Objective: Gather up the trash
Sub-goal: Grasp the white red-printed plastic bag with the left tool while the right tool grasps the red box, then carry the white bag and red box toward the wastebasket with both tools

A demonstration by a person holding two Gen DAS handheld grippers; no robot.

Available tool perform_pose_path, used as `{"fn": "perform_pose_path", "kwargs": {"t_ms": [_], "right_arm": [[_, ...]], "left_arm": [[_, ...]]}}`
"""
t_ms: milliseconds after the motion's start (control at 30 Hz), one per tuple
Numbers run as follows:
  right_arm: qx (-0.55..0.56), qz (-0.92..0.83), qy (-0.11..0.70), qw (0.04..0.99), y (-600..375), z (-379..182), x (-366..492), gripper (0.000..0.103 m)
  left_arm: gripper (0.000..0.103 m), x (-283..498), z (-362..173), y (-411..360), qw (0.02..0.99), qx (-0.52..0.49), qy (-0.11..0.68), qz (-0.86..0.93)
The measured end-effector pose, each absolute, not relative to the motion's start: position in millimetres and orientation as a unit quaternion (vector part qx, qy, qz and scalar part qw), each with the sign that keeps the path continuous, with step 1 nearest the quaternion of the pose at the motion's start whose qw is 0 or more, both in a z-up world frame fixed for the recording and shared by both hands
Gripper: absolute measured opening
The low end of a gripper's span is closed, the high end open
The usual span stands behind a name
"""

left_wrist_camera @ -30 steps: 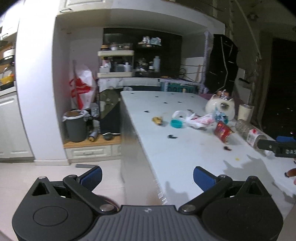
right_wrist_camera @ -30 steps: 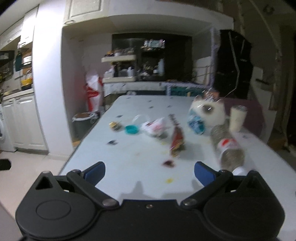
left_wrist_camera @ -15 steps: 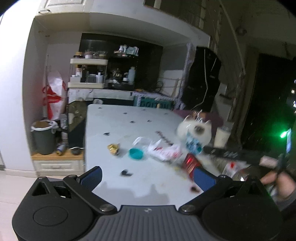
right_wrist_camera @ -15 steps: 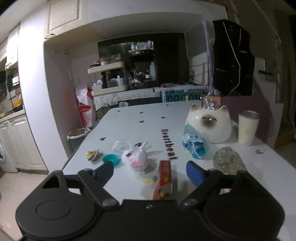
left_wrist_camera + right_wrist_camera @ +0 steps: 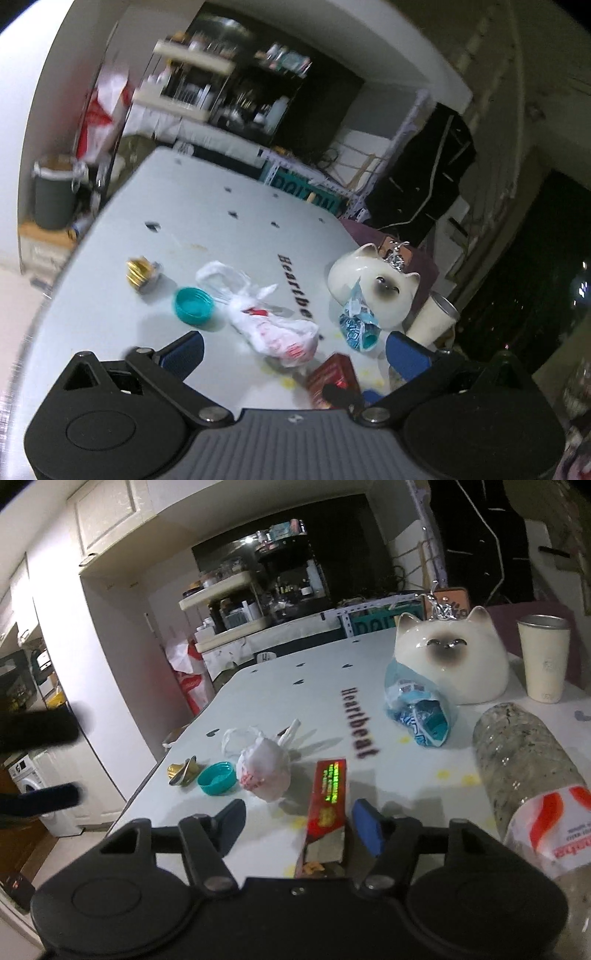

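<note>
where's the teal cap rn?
On the white table, left of the tied plastic bag and right of the gold wrapper: teal cap.

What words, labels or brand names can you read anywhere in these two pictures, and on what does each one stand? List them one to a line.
"Heartbeat": printed in black on the white table.
Red box: a block of glowing print, too small to read.
Plastic bottle: red and white label with upside-down print, too blurred to read.
Teal sign behind the table: large letters, blurred and partly hidden.
Blue wrapper: print unreadable.
</note>
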State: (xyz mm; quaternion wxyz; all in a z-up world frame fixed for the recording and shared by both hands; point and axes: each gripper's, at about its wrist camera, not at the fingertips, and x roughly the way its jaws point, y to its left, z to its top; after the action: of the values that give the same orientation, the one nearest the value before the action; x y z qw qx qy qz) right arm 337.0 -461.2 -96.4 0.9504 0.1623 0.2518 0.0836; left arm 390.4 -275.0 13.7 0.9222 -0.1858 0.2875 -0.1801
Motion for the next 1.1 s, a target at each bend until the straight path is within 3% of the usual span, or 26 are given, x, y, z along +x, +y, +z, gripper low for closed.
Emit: {"fn": "perform_pose_path", "kwargs": {"t_ms": [133, 500, 633, 733, 867, 933, 1100], "right_arm": [[0.169, 0.091, 0.275, 0.942, -470, -108, 345, 0.046], [0.201, 0.088, 0.276, 0.936, -482, -114, 342, 0.032], [0.2, 0.091, 0.272, 0.937, -483, -112, 339, 0.023], [0.199, 0.093, 0.272, 0.937, -482, -110, 336, 0.021], [0.199, 0.092, 0.267, 0.938, -483, -108, 333, 0.021], [0.199, 0.093, 0.265, 0.939, -483, -107, 331, 0.02], [0.199, 0.097, 0.262, 0.939, -482, -107, 327, 0.02]], "left_arm": [[0.103, 424, -6, -300, 0.908, -0.207, 0.322, -0.168], [0.1, 471, -43, -339, 0.921, -0.184, 0.331, -0.085], [0.08, 468, -48, -342, 0.93, -0.163, 0.321, -0.071], [0.065, 464, -52, -339, 0.928, -0.161, 0.328, -0.072], [0.054, 457, -58, -330, 0.928, -0.149, 0.331, -0.088], [0.042, 454, -61, -322, 0.93, -0.146, 0.325, -0.087], [0.036, 441, -65, -306, 0.937, -0.123, 0.31, -0.107]]}}
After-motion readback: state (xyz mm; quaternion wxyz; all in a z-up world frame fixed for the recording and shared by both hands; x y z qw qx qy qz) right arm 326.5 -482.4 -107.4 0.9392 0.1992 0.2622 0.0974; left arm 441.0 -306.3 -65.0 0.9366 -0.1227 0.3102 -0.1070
